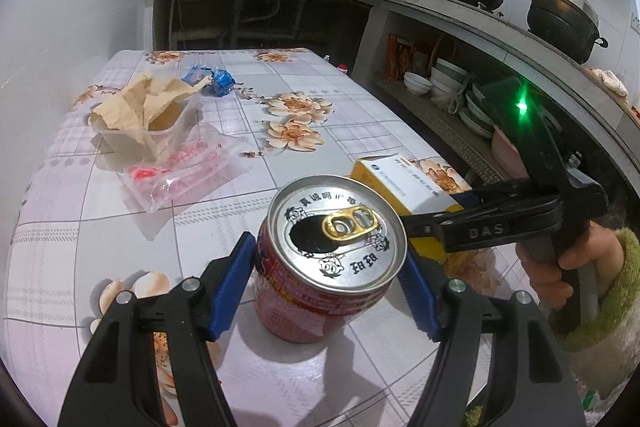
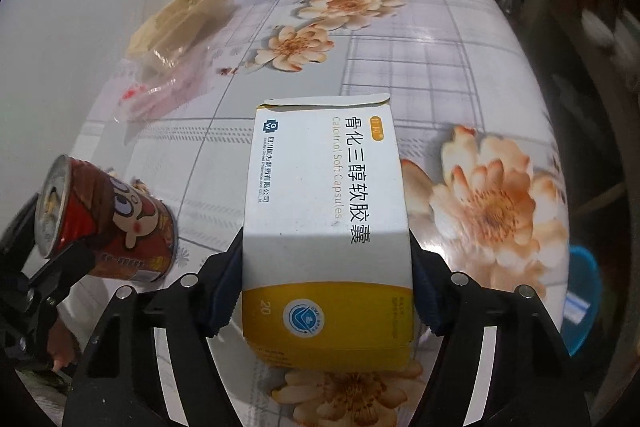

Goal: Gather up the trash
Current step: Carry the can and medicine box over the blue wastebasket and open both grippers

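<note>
Now the left gripper (image 1: pixel 328 291) jaws clamp the can (image 1: pixel 320 267), while the right gripper (image 2: pixel 326 291) jaws clamp the box (image 2: pixel 326 211).

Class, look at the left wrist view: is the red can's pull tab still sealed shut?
No. The red can has a dark open hole beside its gold pull tab.

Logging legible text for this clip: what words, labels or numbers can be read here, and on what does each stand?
"Calcitriol Soft Capsules" and "骨化三醇软胶囊": white face of the medicine box.
"20": the box's yellow band.
"四川国为制药有限公司": the box's left edge; the English line beside it is too small.
"DAS": arm of the right gripper.
"旺旺": lid of the red can; the rim lettering is only partly legible.
</note>
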### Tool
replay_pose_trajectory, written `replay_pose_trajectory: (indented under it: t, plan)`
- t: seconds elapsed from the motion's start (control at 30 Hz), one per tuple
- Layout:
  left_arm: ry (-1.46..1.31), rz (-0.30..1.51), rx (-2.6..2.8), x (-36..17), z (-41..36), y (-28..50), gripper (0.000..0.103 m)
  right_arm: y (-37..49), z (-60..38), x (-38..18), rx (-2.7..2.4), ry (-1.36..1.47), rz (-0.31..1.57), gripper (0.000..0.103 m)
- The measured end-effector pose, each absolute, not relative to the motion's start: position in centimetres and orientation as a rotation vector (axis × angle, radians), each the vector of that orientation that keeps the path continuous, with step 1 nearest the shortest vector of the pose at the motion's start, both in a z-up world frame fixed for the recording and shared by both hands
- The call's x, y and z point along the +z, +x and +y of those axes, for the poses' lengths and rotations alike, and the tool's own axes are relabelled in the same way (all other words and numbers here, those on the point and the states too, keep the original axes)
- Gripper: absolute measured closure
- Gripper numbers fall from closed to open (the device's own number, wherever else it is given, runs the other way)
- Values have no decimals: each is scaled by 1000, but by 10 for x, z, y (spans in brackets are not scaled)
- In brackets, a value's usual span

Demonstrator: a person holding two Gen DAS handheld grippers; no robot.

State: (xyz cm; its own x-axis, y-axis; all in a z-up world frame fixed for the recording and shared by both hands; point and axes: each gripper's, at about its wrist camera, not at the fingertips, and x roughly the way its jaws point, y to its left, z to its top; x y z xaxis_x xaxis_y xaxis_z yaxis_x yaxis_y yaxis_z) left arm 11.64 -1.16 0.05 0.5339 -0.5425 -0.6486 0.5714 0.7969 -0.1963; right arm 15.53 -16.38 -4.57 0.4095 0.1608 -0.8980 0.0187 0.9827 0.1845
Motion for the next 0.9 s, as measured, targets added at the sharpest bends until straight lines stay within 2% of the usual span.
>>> replay_pose_trajectory:
  t: [0.47, 0.7, 0.9]
  plan:
    - [50, 746, -807, 30, -70, 117, 36, 80, -256, -23, 95, 642, 926, 37]
    - [131, 775, -1044, 53, -175, 106, 36, -7, -326, -19, -91, 855, 721, 37]
    - [218, 915, -1206, 40, -295, 92, 36, -117, -420, -66, -375, 1196, 572, 36]
